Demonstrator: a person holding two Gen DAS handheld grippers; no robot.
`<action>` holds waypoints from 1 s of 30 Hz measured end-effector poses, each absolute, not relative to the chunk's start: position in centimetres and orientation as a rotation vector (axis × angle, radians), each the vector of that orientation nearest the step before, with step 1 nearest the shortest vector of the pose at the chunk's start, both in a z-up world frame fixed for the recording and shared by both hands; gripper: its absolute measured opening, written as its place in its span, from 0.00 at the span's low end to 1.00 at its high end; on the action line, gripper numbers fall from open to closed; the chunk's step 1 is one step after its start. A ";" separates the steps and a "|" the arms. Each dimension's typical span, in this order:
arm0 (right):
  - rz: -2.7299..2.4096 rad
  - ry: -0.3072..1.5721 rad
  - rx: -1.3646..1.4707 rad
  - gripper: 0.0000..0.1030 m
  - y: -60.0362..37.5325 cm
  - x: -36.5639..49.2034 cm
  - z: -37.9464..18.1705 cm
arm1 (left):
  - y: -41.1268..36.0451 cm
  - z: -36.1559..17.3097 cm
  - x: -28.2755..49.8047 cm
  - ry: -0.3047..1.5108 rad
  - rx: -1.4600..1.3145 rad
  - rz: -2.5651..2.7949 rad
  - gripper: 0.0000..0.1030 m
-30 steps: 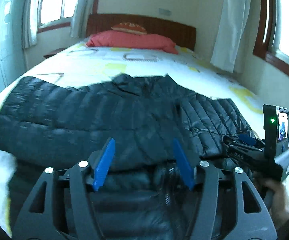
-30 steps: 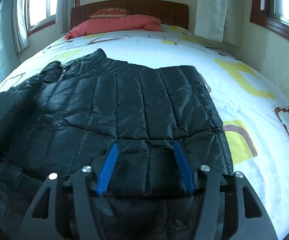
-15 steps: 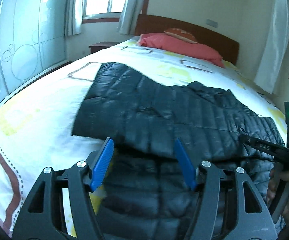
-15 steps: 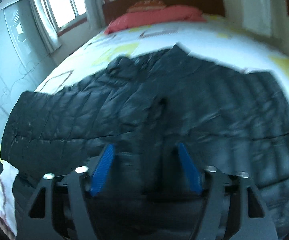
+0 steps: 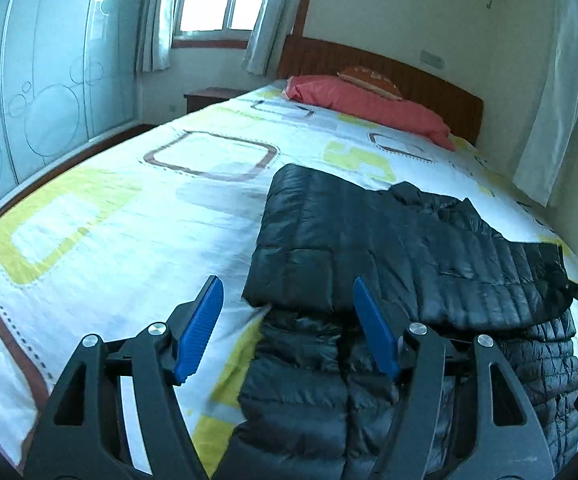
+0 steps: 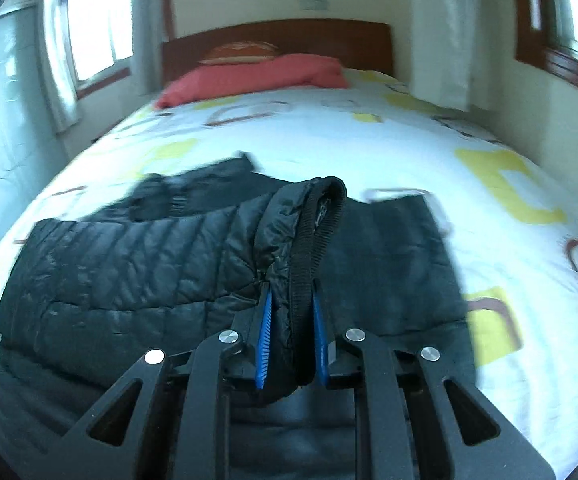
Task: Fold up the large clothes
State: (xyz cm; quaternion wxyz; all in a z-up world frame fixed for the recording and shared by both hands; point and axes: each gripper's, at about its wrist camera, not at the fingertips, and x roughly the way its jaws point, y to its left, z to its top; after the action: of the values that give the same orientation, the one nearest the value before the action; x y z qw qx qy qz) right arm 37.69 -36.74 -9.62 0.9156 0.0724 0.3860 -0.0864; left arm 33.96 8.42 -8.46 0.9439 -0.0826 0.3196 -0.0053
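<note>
**A:** Where do you stand? Your right gripper [image 6: 289,340] is clenched on the cuff [image 6: 309,248] of the black puffer jacket [image 5: 401,248], with the ribbed edge pinched between the blue pads [image 6: 264,344]. Your left gripper [image 5: 289,328] is released, jaws spread wide and holding nothing, hovering just over the jacket's near left edge.

**B:** And the jacket itself?

**A:** It lies on the bed [image 5: 109,240], towards your side, well short of the red pillow [image 5: 369,108]. One sleeve looks already laid across the body. The cuff you hold stands up off the rest of the cloth.

**B:** So what makes this fold go well?

**A:** I'd judge you are mid-fold with that sleeve. Carry the cuff across low and level, so the slippery shell doesn't drag the layer beneath it. Let your free left gripper press on the fold line near the jacket's edge; that should stop the body sliding over the sheet.

**B:** Any risk?

**A:** The filling is springy, so the sleeve may bounce back. Lay it flat before you loosen the pinch, and keep the cuff inside the jacket's outline.
</note>
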 end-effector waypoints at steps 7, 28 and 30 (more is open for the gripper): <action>-0.178 0.882 0.244 0.35 -39.8 37.4 -12.4 | 6.5 -9.8 36.4 0.693 -0.106 -0.029 0.65; -0.213 0.858 0.187 0.49 -37.6 42.1 -13.1 | 5.4 -13.4 47.9 0.840 -0.105 0.046 0.66; -0.213 0.831 0.181 0.49 -37.4 40.6 -12.5 | 6.2 -12.3 46.4 0.791 -0.152 0.040 0.66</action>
State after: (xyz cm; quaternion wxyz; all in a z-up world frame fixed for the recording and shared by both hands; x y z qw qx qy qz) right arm 40.58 -37.43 -12.50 0.9054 0.0875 0.4025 -0.1033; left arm 46.36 6.23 -12.30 0.9199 -0.0737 0.3846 0.0193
